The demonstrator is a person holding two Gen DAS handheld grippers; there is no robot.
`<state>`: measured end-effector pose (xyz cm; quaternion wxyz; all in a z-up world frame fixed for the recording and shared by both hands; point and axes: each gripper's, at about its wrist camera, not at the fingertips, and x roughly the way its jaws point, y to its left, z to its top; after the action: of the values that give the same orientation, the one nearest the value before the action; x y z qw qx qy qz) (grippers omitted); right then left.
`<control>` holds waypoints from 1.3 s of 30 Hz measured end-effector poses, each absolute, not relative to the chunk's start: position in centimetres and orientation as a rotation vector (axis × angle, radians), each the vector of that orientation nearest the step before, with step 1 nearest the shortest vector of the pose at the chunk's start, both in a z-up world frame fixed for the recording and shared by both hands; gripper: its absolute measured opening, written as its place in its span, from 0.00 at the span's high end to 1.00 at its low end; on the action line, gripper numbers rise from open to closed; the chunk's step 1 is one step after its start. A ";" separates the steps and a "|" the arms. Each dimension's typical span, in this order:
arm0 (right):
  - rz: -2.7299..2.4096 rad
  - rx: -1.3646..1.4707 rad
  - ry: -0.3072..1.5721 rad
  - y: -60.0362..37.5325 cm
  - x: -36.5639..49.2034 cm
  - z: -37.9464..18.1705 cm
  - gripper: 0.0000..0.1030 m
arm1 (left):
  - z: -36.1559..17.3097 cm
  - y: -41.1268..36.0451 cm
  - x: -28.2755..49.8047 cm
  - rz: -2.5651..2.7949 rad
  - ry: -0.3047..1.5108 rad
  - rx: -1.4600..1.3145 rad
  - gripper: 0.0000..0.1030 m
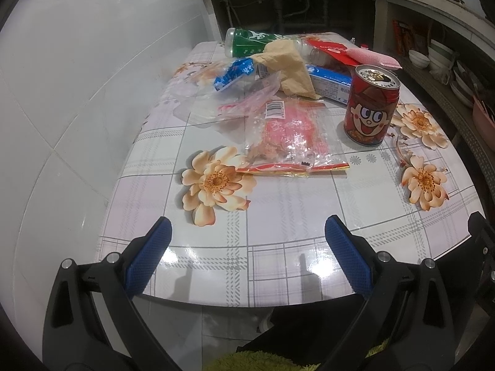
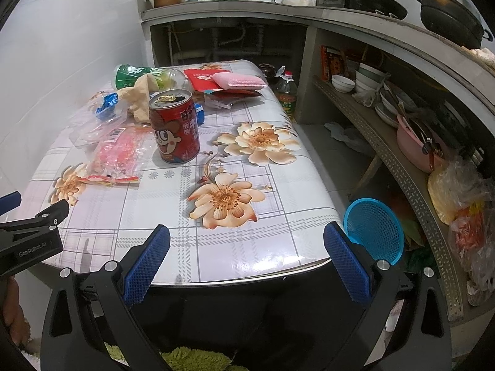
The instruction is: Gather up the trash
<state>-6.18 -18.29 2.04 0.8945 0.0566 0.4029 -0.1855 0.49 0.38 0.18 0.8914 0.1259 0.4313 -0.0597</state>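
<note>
Trash heaped mid-worktop: red can upright, clear wrapper beside it, bottle behind. Left tool and right tool both spread wide, empty, near edge. Risk: careless reach topples open can, spilling.

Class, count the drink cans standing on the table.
1: the red can stands upright beside the clear snack bag, nearer the table's right side. Others may hide under the litter pile behind.
</note>
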 end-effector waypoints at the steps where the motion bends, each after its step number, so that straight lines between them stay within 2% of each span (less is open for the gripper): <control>1: -0.385 0.117 0.835 -18.3 -6.2 2.0 0.06 | 0.2 0.3 0.5 -0.123 0.895 0.262 0.07; 39: -0.389 0.134 0.850 -18.4 -6.2 1.5 0.06 | -0.8 0.7 1.0 -0.104 0.916 0.276 0.07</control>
<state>-6.23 -18.40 1.51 0.8906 0.0644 0.4093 -0.1873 0.98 0.69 -0.76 0.8866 0.1326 0.4404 -0.0498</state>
